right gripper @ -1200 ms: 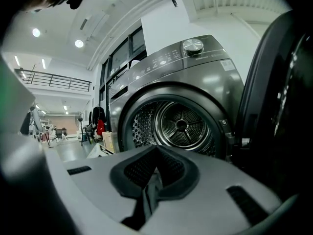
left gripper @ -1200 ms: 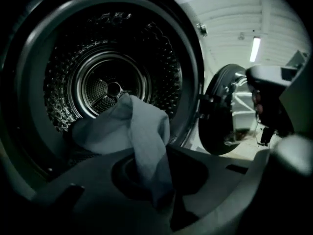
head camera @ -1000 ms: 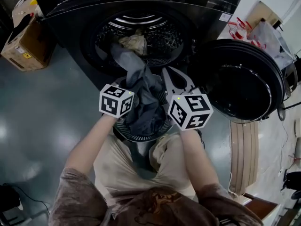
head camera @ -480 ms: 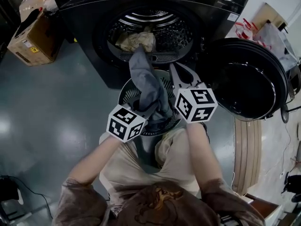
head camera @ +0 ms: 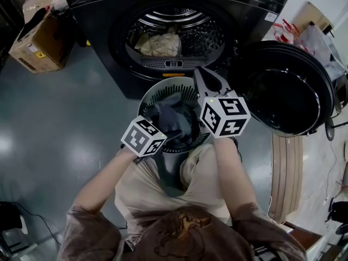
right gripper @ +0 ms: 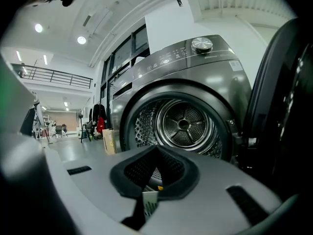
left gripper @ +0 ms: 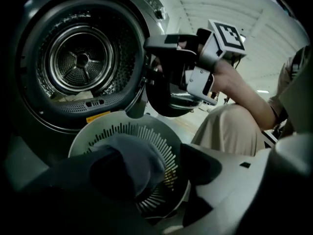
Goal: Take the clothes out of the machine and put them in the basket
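Jaws just spreading, the left gripper (left gripper: 159,166) lets the grey garment (left gripper: 134,153) between them drop into the basket (head camera: 163,88) beneath, the right gripper (head camera: 202,76) hangs pressed together alongside, and beige clothes (head camera: 157,43) lie in the machine (head camera: 98,15) ahead.

From above, the head view looks steeply down on the dark front-loading washing machine (head camera: 109,53). Both gripper views face its open drum (head camera: 209,37), low and close.

A grey garment (head camera: 169,119) lay bunched in the round slatted basket (head camera: 162,91), at 6 o'clock from the machine (head camera: 103,12). A beige cloth (head camera: 159,43) lay low in its drum (head camera: 198,34); the door (head camera: 283,91) stood open at 3 o'clock.
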Action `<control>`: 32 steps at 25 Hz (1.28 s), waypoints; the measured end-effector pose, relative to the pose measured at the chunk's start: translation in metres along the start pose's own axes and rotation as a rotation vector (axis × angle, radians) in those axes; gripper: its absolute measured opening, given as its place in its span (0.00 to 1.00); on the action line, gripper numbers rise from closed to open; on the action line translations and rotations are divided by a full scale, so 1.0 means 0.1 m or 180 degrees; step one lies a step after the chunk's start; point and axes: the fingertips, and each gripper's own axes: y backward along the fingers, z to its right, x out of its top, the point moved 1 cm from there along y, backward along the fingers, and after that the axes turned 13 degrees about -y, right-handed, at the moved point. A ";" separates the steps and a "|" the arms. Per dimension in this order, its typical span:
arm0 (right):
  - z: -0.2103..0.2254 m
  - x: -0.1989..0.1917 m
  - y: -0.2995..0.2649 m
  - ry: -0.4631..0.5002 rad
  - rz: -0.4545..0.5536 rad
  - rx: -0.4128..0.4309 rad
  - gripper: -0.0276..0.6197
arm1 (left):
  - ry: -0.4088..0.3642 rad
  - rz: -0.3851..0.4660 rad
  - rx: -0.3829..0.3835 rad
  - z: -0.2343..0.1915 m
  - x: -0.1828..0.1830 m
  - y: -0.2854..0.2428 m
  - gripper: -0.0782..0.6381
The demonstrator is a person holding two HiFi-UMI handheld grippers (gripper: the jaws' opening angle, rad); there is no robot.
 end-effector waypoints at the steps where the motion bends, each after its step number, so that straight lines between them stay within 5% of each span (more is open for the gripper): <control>1: 0.00 0.00 0.00 -0.0004 0.0001 -0.0001 0.04 | -0.0030 -0.0086 -0.0065 0.04 -0.06 0.00 0.54; 13: -0.06 0.00 -0.01 -0.0015 0.0003 0.0031 0.04 | -0.0464 -0.1146 -0.0988 0.36 -0.68 0.10 0.52; 19: -0.08 0.03 0.02 -0.0027 0.0028 0.0039 0.04 | -0.0836 -0.0947 -0.0113 -0.11 -0.48 0.15 0.54; 23: -0.07 0.03 0.04 -0.0042 0.0038 0.0040 0.04 | -0.1291 -0.1236 -0.0029 -0.14 -0.51 0.19 0.55; 32: -0.12 0.01 0.09 -0.0084 0.0045 0.0115 0.04 | -0.0911 -0.0290 0.0695 -0.65 0.16 0.35 0.61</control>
